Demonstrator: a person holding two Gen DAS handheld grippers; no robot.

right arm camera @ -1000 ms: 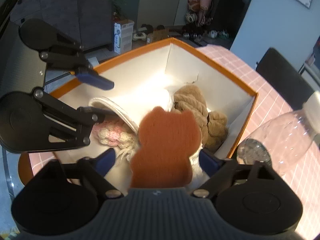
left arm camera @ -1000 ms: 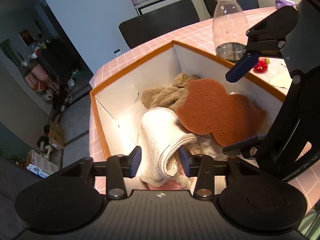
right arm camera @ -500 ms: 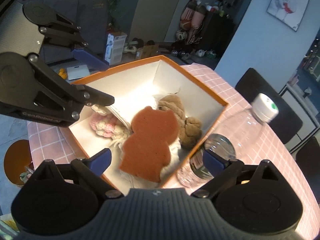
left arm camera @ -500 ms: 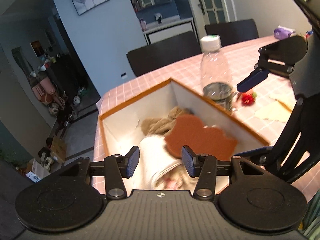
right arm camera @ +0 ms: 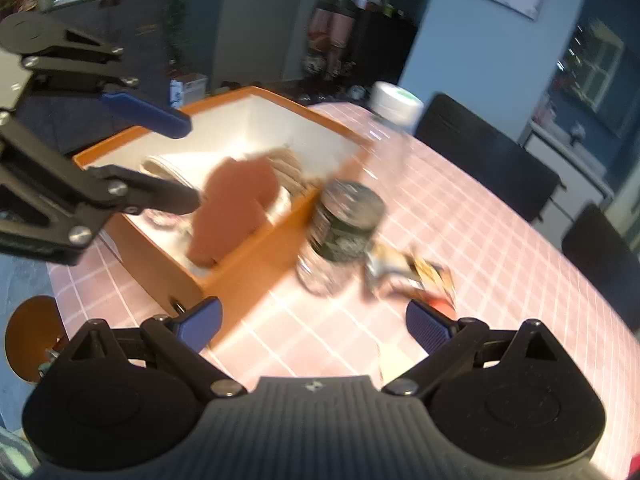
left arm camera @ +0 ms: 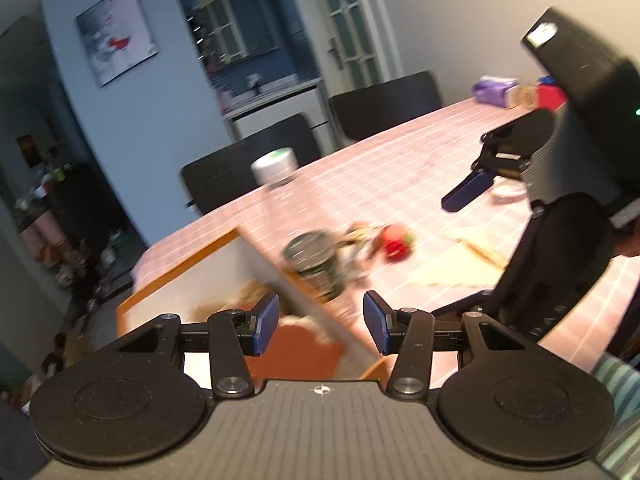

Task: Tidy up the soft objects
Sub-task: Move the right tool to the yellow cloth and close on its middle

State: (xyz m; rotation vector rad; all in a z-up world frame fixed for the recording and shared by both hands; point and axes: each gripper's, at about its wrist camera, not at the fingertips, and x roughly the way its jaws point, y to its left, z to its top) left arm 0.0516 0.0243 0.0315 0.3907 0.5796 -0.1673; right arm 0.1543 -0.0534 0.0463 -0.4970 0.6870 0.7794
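An orange-rimmed white box (right arm camera: 256,98) sits at the corner of the pink checked table. In it lie a brown animal-shaped sponge (right arm camera: 232,208), a tan towel (right arm camera: 288,164) and a white towel (right arm camera: 160,168). The box (left arm camera: 180,268) and sponge (left arm camera: 296,350) show blurred in the left wrist view. My left gripper (left arm camera: 320,324) is open and empty, raised above the box's near edge. My right gripper (right arm camera: 314,318) is open and empty, above the table beside the box. Each gripper shows in the other's view.
A clear plastic bottle (right arm camera: 352,200) with a white cap stands just outside the box wall. A small red item (left arm camera: 396,244) and snack wrappers (right arm camera: 416,272) lie on the table past it. Black chairs (left arm camera: 248,172) stand at the far edge.
Both grippers have lifted and pulled back from the box, tilting up toward the table and room. The sponge stays in the box. Both remain open.
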